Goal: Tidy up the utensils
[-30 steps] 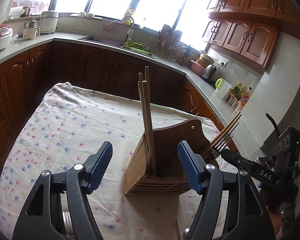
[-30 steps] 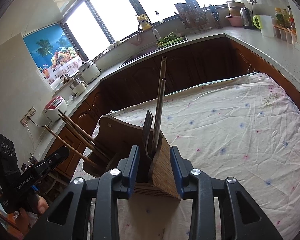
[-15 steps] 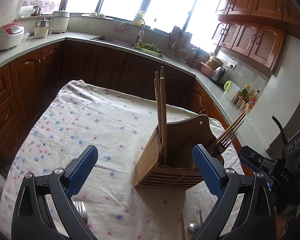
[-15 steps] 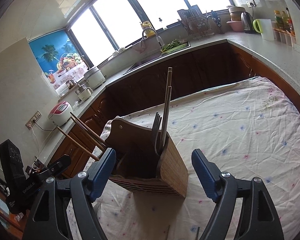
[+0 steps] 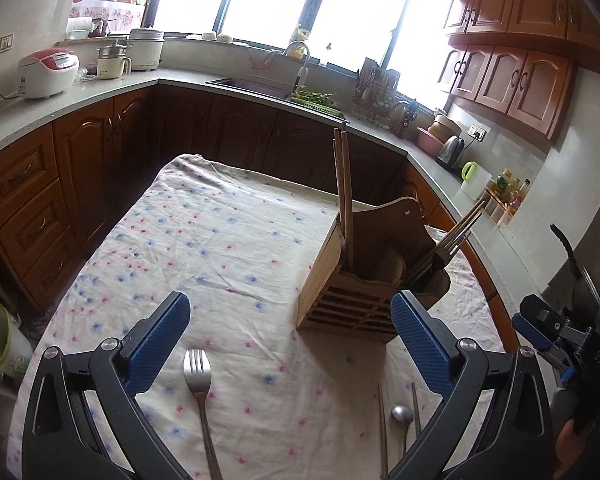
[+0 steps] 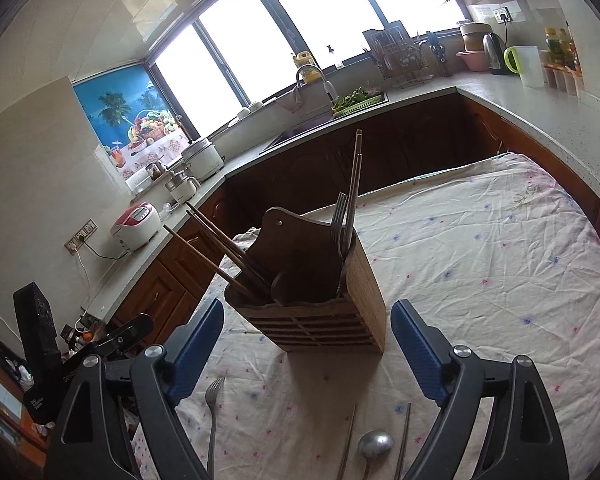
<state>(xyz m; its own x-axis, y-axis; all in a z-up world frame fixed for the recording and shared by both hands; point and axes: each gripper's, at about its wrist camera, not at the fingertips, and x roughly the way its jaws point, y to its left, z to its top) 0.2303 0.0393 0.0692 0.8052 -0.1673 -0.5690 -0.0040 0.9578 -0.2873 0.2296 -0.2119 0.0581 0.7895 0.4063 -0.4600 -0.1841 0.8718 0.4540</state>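
Ahead of both sets of fingers, on the flowered cloth (image 5: 228, 248): the wooden holder (image 5: 352, 300), already stocked with chopsticks (image 5: 342, 192) and a fork (image 6: 340, 220). Left gripper (image 5: 290, 342) wide and still opening, nothing between the pads; right gripper (image 6: 308, 346) wide and opening too, likewise empty. Just short of the left fingers, a loose fork (image 5: 198, 380); near the right fingers, a spoon (image 6: 374, 446) flanked by two loose chopsticks (image 6: 350, 436).

Likely trouble from here: thin flat metal lying flush on soft cloth, so pads apt to slide over the handle or pinch up a fold of fabric with it. Spoon and chopsticks lying close together, so risk of catching two at once or knocking one aside. Holder tall, light-looking and set near the table's edge on the left gripper's side; a clumsy drop-in against the leaning chopsticks apt to tip or shove it.
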